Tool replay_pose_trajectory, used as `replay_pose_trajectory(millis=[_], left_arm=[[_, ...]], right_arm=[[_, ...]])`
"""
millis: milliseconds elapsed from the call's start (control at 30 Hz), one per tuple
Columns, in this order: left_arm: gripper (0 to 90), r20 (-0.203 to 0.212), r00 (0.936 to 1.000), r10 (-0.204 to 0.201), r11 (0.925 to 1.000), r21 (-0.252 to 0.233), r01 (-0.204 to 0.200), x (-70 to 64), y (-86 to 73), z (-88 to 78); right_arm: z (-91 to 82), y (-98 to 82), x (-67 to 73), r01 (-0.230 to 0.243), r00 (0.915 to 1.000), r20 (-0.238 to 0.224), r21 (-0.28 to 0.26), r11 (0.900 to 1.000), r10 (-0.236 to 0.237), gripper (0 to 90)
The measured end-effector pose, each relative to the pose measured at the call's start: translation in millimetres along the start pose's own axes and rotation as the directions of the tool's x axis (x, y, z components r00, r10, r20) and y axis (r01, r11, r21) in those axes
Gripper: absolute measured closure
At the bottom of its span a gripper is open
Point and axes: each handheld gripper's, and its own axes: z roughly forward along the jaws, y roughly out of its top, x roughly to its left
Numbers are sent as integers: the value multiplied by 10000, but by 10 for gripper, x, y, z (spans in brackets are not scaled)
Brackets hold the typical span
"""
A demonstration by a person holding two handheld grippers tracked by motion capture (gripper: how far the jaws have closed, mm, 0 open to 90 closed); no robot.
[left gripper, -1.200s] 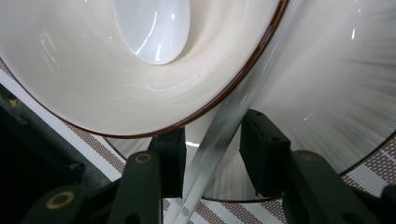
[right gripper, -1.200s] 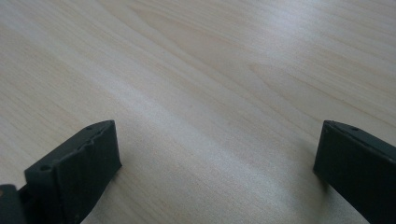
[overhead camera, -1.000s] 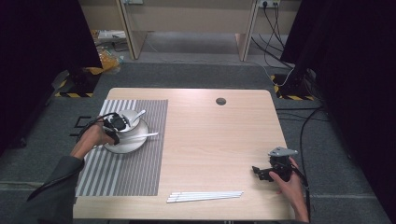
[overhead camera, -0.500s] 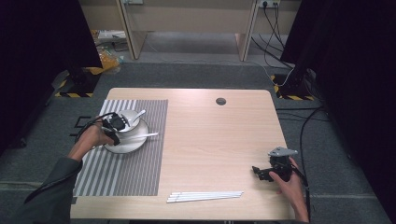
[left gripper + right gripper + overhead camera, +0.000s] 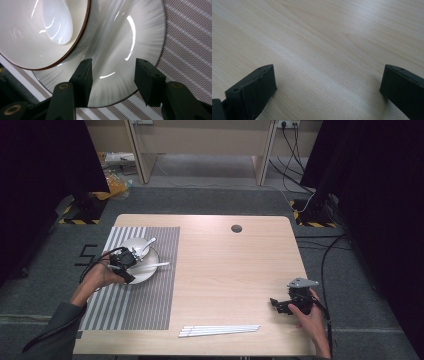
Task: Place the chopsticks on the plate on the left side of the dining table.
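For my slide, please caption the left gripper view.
Open left gripper over a plate, beside a bowl.

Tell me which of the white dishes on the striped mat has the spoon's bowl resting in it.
The deep white bowl with the thin brown rim holds the white ceramic spoon. The flat white plate beneath it stays flat and wider, spreading below the left gripper.

The left gripper (image 5: pixel 123 261) was black, its blocky jaws carrying small holes and brass-coloured pivot screws, with a black cable trailing back. The right gripper (image 5: pixel 290 303) was black, topped by a grey three-cornered plate. One grey-green sleeve (image 5: pixel 52 330) was worn.
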Motion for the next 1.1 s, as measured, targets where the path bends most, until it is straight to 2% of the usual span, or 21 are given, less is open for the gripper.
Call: replay_pose_trajectory(millis=[233, 533, 800, 1100], left_arm=[[405, 383, 9993, 27, 9968, -805, 4, -156, 61, -89], [337, 910, 9954, 290, 9866, -1625, -139, -399, 151, -136], [295, 1140, 9910, 699, 9795, -1962, -465, -601, 206, -141], [283, 1405, 9869, 796, 9733, -2246, -466, -728, 237, -103]], right_arm=[[-2, -2, 1, 1, 10000, 2, 2, 10000, -1, 3], [-6, -4, 4, 3, 10000, -16, 4, 10000, -3, 3], [-7, -5, 4, 4, 10000, -21, 18, 10000, -4, 4], [-7, -5, 3, 17, 10000, -21, 12, 10000, -17, 4]])
